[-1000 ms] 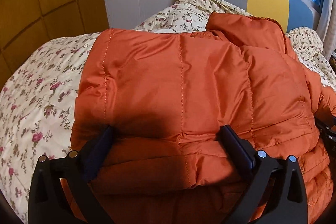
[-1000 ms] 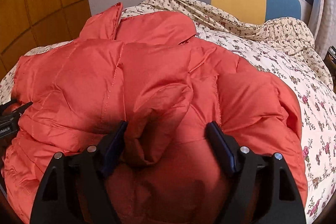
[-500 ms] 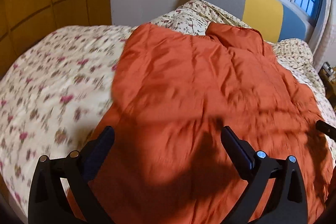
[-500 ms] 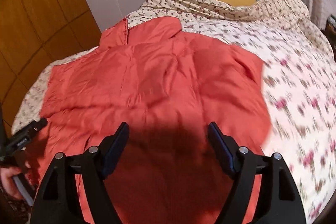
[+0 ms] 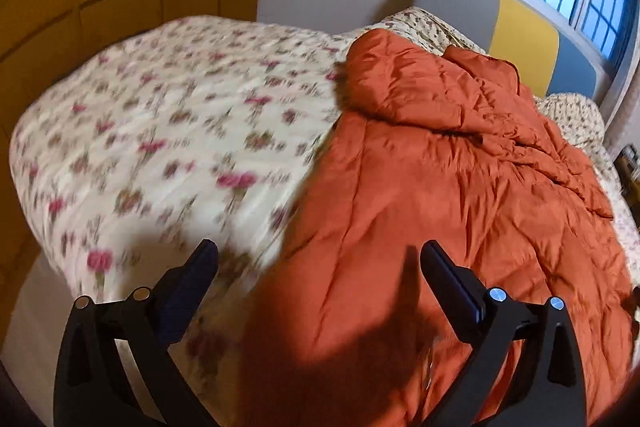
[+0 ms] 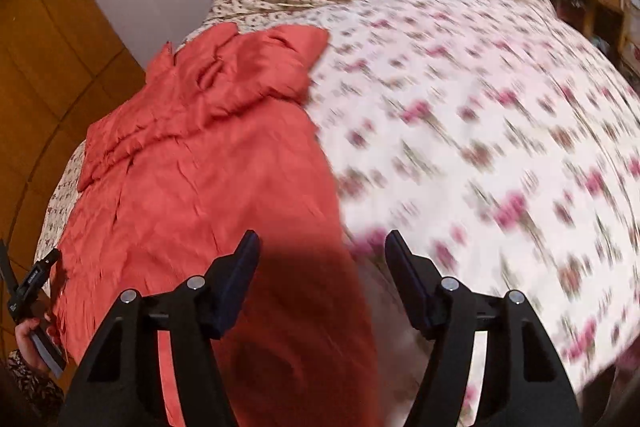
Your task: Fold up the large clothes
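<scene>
Moved since earlier: both my hand-held grippers, which sat over the middle of the orange jacket (image 5: pixel 460 187), now hang at its opposite side edges, floral bedspread (image 5: pixel 160 131) filling half of each view.
Left hand-held gripper (image 5: pixel 316 267): wide open, nothing between the pads, straddling the jacket's edge.
Right hand-held gripper (image 6: pixel 322 259): jaws have just been closing a little, yet open and empty over the hem.
Jacket: lying spread on the bed, collar toward the headboard (image 5: pixel 520 27).
Meaning: I judge the sides come next, folding inward.
Material: puffy quilted shell, slick sheen, stitched channels; likely springy and slippery.
</scene>
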A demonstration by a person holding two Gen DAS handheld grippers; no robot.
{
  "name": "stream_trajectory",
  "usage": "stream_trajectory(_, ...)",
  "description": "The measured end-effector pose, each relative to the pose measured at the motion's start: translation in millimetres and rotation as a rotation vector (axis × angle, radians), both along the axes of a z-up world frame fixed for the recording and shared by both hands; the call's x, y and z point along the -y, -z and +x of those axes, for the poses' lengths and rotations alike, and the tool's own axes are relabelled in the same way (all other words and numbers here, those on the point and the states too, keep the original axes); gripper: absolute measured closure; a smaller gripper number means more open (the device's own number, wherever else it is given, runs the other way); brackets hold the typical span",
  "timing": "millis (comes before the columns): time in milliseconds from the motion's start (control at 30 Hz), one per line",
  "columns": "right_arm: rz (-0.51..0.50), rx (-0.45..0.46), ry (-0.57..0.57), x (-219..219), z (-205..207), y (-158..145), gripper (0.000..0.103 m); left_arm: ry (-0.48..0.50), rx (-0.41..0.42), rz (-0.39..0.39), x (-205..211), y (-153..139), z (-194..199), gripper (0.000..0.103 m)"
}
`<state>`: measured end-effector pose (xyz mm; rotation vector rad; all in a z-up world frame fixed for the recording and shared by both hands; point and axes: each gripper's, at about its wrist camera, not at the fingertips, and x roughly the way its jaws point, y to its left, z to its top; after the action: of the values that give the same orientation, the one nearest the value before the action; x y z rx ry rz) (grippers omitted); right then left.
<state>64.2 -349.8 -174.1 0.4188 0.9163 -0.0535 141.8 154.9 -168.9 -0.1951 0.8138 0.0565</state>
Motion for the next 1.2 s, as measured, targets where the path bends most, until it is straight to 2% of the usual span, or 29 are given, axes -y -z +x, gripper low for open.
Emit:
stream_trajectory(100,0.027,-0.009,-0.001,3,-21,3,0.037,0.027,-0.008,-0.030,-5,5,-17,0.003)
stream_trajectory(200,0.043,-0.020,-0.013,2,-35,7,0.037,0.077,-0.015,-0.023,0,11,-30,0.005)
stream_trajectory(333,0.077,-0.022,-0.045,-5,-44,11,0.038,0.110,-0.019,-0.029,7,21,-47,0.012)
stream_trajectory(467,0.105,-0.030,-0.087,-18,-46,21,0.050,0.146,-0.017,-0.008,16,25,-57,0.017)
stream_trajectory(533,0.082,-0.016,-0.087,-24,-47,21,0.057,0.147,-0.018,-0.021,18,25,-61,0.025)
stream_trajectory(567,0.091,-0.010,-0.092,-25,-47,21,0.067,0.145,-0.021,-0.026,19,25,-61,0.028)
stream_trajectory(600,0.115,-0.002,-0.093,-25,-48,21,0.075,0.146,-0.024,-0.026,22,23,-63,0.035)
stream_trajectory(633,0.143,0.007,-0.092,-23,-49,21,0.078,0.150,-0.025,-0.026,24,21,-63,0.047)
stream_trajectory(667,0.165,0.019,-0.097,-22,-51,21,0.084,0.157,-0.026,-0.024,28,19,-64,0.052)
stream_trajectory(733,0.187,0.049,-0.106,-17,-57,17,0.089,0.182,-0.026,0.002,39,13,-67,0.072)
stream_trajectory(833,0.210,0.064,-0.103,-10,-61,12,0.091,0.205,-0.017,0.021,48,4,-71,0.083)
stream_trajectory(967,0.230,0.088,-0.098,0,-68,2,0.092,0.228,0.005,-0.012,51,-10,-79,0.086)
stream_trajectory(1200,0.229,0.131,-0.113,8,-101,-31,0.093,0.342,0.064,-0.105,55,-38,-106,0.086)
